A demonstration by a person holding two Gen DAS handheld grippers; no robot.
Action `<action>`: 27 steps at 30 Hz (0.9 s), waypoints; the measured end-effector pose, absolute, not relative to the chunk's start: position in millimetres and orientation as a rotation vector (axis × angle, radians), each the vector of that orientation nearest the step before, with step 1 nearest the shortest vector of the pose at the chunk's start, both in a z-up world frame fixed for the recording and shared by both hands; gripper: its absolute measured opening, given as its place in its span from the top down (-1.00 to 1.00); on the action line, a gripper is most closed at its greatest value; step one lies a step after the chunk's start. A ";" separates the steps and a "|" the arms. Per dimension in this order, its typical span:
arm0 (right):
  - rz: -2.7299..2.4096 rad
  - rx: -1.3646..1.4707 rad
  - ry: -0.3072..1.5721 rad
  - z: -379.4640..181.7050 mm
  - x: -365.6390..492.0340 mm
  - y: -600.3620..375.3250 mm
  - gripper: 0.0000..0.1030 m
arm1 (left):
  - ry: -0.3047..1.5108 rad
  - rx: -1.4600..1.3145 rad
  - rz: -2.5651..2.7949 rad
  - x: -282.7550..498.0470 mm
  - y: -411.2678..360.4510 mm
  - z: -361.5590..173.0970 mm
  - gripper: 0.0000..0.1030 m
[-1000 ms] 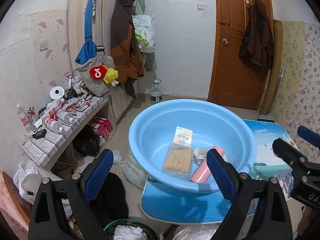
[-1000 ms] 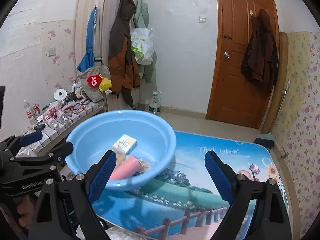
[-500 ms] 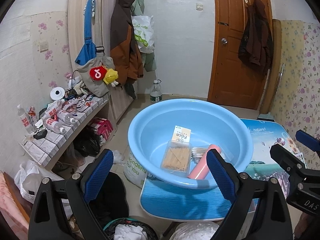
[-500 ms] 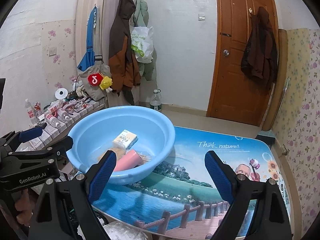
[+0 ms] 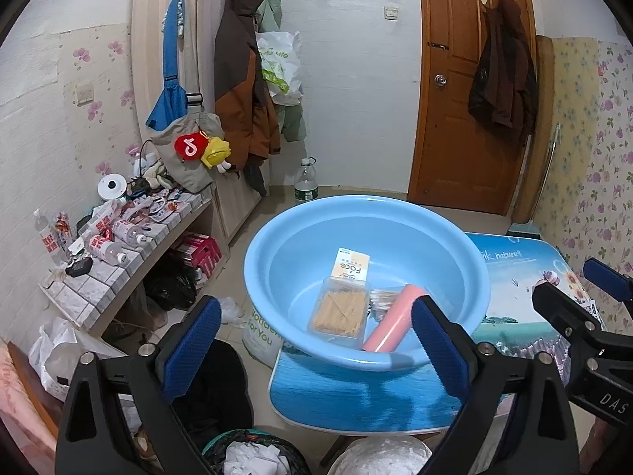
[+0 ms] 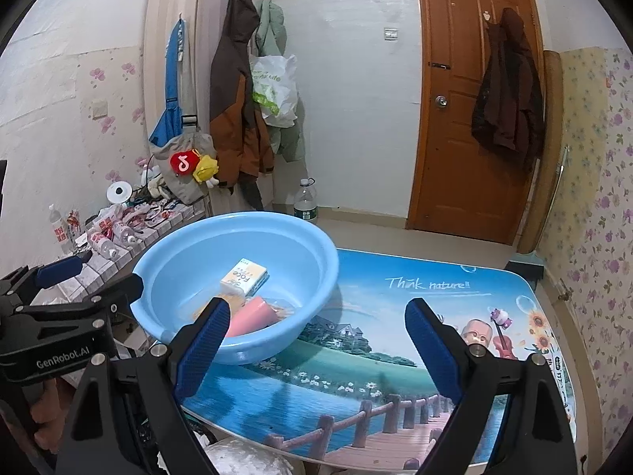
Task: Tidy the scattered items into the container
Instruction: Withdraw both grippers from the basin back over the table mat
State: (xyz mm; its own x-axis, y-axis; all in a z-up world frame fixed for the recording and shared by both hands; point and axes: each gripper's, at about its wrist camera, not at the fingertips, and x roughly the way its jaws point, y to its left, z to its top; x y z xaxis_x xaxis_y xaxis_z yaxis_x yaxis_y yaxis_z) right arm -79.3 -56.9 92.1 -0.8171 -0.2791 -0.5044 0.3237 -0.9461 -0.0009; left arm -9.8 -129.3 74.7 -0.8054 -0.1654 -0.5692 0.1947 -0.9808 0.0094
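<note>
A light blue basin (image 5: 300, 261) stands on the left end of a picture-printed table (image 5: 514, 277). In it lie a yellow-white tissue pack (image 5: 352, 267), a clear box of toothpicks (image 5: 340, 310), a small pack of cotton swabs (image 5: 381, 301) and a pink cylinder (image 5: 391, 328). My left gripper (image 5: 312, 312) hovers in front of the basin, its jaws opening with nothing between them. My right gripper (image 6: 316, 310) hangs open and empty over the table (image 6: 395, 336), just right of the basin (image 6: 237, 217). The tissue pack (image 6: 245, 277) and pink cylinder (image 6: 253, 316) show there too.
A low tiled shelf (image 5: 130, 261) crowded with bottles runs along the left wall. A waste bin (image 5: 253, 455) and bags sit on the floor below my left gripper. A water bottle (image 5: 305, 186) stands by the wall. Coats hang on the wardrobe and the brown door (image 5: 463, 118).
Both views have shifted only slightly. The basin and the things in it lie as before, and both grippers stay open and empty.
</note>
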 end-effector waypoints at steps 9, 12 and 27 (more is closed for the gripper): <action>-2.757 0.727 0.106 94.6 -76.3 -37.1 -0.78 | 0.032 0.897 -2.821 -12.0 -103.7 75.8 -1.00; -2.769 0.730 0.086 95.8 -76.7 -28.7 -0.78 | 0.012 0.912 -2.829 -12.6 -94.5 74.9 -1.00; -2.787 0.725 0.077 97.5 -67.5 -19.4 -0.78 | 0.011 0.899 -2.851 -7.4 -82.5 82.8 -1.00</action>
